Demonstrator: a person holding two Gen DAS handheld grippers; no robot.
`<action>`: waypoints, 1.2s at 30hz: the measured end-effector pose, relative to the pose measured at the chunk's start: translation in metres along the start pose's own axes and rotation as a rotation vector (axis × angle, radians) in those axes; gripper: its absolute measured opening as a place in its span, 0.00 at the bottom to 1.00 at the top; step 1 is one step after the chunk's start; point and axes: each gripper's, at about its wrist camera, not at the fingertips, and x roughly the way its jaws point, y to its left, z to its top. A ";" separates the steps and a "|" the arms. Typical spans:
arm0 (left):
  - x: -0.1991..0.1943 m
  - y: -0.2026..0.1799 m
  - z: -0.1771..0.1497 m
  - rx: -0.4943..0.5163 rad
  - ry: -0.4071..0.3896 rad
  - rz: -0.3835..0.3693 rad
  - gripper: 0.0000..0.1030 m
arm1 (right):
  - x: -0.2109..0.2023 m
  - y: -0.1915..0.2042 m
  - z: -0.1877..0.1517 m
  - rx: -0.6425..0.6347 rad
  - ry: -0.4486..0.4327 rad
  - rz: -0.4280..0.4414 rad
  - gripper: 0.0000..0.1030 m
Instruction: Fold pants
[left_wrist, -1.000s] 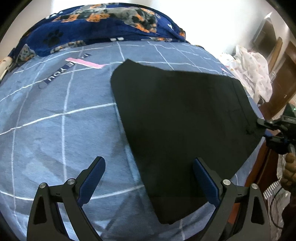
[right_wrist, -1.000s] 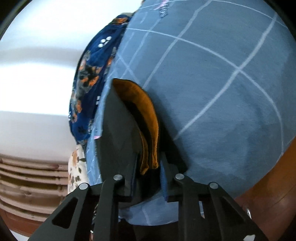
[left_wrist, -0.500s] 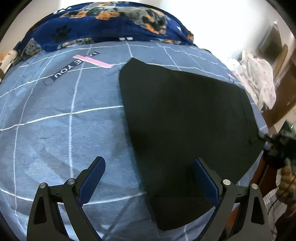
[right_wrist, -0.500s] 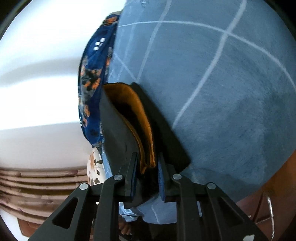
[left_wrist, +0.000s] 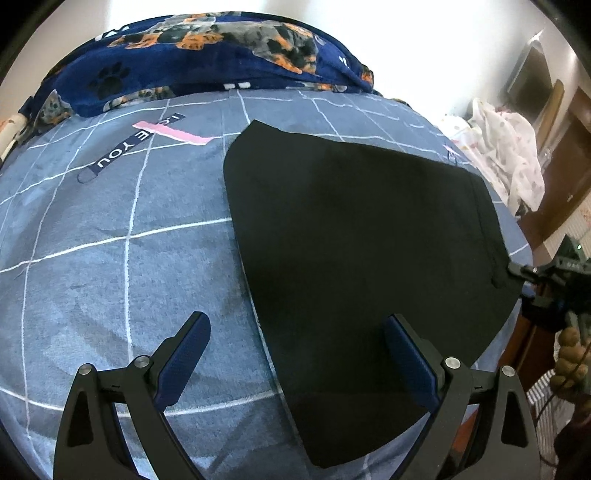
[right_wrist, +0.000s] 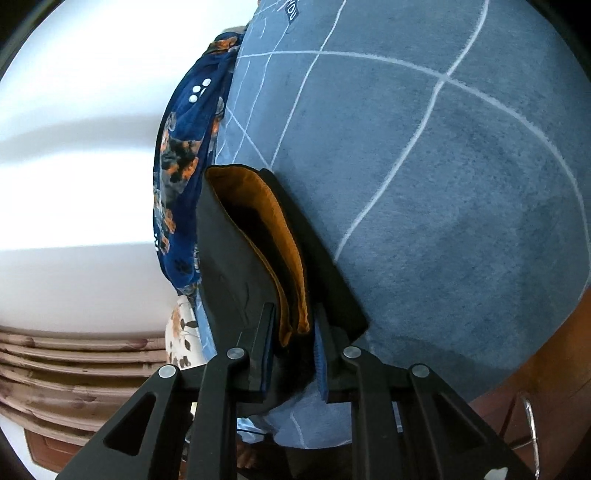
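Black pants (left_wrist: 369, 258) lay flat on the blue checked bed (left_wrist: 110, 240). Right tool (right_wrist: 293, 332), angled downward, clenched their near right edge. Left tool (left_wrist: 295, 354) hovered released above the near hem.

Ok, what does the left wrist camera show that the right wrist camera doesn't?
Only the left wrist view shows the black pants spread whole and flat, the open left gripper above them, and white laundry at the side. Only the right wrist view shows the orange lining inside the waistband, pinched between the right gripper fingers. Both show the pants, the blue checked bedcover and the navy dog-print blanket.
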 end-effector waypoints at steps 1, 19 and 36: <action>0.001 0.000 0.001 -0.001 -0.003 0.002 0.92 | 0.003 -0.005 0.001 0.017 0.002 0.011 0.16; 0.009 0.026 0.016 -0.073 -0.033 0.001 0.92 | 0.002 -0.015 0.004 0.017 0.006 0.035 0.15; 0.025 0.005 0.029 0.020 -0.037 0.058 0.92 | 0.003 -0.013 0.002 0.008 0.002 0.035 0.15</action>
